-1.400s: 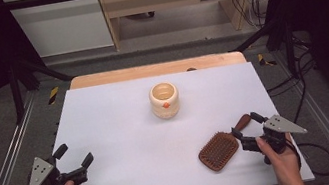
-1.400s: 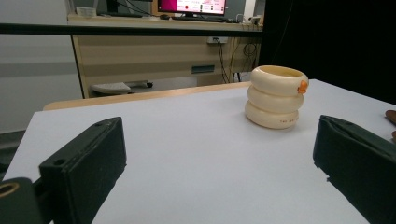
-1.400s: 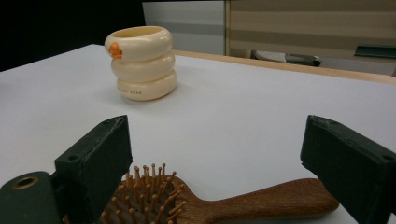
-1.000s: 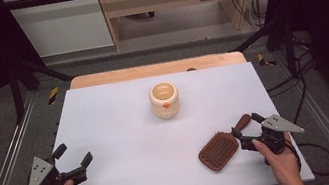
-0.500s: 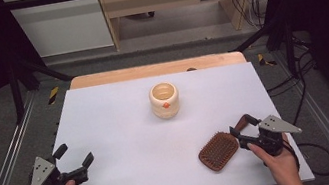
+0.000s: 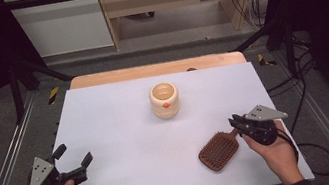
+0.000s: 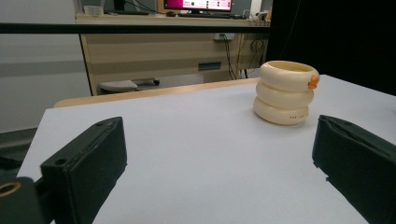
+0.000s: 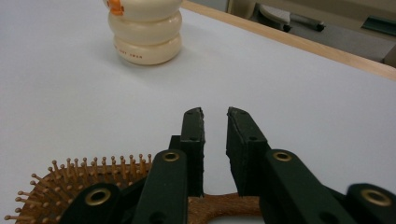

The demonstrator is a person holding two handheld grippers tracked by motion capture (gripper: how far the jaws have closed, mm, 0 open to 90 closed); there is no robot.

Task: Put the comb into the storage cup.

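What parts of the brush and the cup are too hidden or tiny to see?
- Hairbrush handle: right gripper view, the right gripper jaws, which have just been closing, cover most of it.
- Hairbrush head: the same view's bottom edge cuts it off.
- Cream cup lettering: left gripper view, too small to read.
- Cup's inside bottom: high view, its own wall hides it.

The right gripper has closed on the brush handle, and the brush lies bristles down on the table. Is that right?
Not quite: the brush lies bristles up, as the right gripper view shows. The rest holds: the right gripper has just been closing, and its jaws clamp the handle.
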